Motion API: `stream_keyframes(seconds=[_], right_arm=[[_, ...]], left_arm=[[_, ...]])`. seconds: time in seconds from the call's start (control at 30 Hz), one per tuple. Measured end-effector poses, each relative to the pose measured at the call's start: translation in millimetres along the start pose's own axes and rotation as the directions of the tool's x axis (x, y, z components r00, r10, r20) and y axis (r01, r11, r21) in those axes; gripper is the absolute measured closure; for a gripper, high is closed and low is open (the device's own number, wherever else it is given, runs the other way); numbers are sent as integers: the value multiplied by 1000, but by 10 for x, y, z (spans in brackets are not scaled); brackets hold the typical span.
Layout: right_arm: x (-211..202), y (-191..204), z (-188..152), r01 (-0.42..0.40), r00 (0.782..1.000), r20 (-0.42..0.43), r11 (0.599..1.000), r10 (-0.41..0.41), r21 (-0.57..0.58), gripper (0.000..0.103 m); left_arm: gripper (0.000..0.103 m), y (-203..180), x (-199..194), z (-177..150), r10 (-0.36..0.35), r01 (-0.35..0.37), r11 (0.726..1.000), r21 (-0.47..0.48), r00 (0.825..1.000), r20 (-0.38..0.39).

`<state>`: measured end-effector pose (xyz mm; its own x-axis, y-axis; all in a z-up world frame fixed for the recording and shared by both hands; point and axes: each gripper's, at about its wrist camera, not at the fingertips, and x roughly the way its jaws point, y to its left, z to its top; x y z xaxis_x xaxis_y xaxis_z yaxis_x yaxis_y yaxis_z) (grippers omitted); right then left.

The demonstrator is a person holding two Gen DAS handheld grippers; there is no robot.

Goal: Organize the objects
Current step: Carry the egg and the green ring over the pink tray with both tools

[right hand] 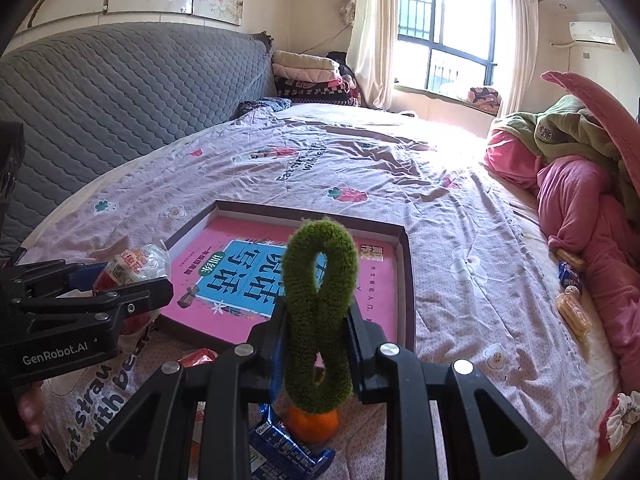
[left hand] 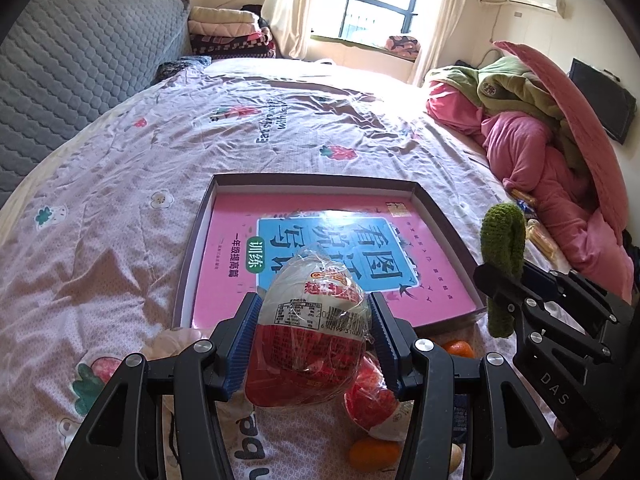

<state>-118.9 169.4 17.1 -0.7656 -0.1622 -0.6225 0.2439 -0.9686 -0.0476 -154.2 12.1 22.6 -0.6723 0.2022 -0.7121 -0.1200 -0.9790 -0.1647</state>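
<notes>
Bed's pretty cluttered: oranges (right hand: 313, 424), a blue snack packet (right hand: 286, 450) and another red wrapped snack (left hand: 376, 404) lie near the shallow box (left hand: 196, 240) holding a pink workbook (left hand: 320, 248). The left gripper (left hand: 314, 334) is clamped on a shiny red-and-white wrapped snack (left hand: 312, 328) over the box's near edge. The right gripper (right hand: 318, 320) to its right is clenched on a fuzzy green twisted loop (right hand: 320, 304).

Daylight is pouring through the window (left hand: 362, 2), blowing out the far bedsheet (right hand: 452, 136). Fisheye is bending the edges hard, corners going black.
</notes>
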Motion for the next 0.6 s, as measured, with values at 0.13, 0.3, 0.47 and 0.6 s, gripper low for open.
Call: stream_keyframes(seconds=[0.13,0.3,0.47,0.6], right_arm=[[96,-57,63,0,1000,-3,1000,0,3,77],[232,-170,137,10,1000,-10,1000,-10,15,77],[481,-227,126,-19,998,-65,999,20,29,77],[705,-246,70,-25,992,-123,999,29,33,77]], left_arm=[[48,40,99,83,6,-6,1000,-6,1000,-3],[48,85,256,159,18,-18,1000,-6,1000,-17],[48,140,515,210,31,-33,999,-21,997,-64],[48,150,697,240,50,-53,998,-29,994,-94]])
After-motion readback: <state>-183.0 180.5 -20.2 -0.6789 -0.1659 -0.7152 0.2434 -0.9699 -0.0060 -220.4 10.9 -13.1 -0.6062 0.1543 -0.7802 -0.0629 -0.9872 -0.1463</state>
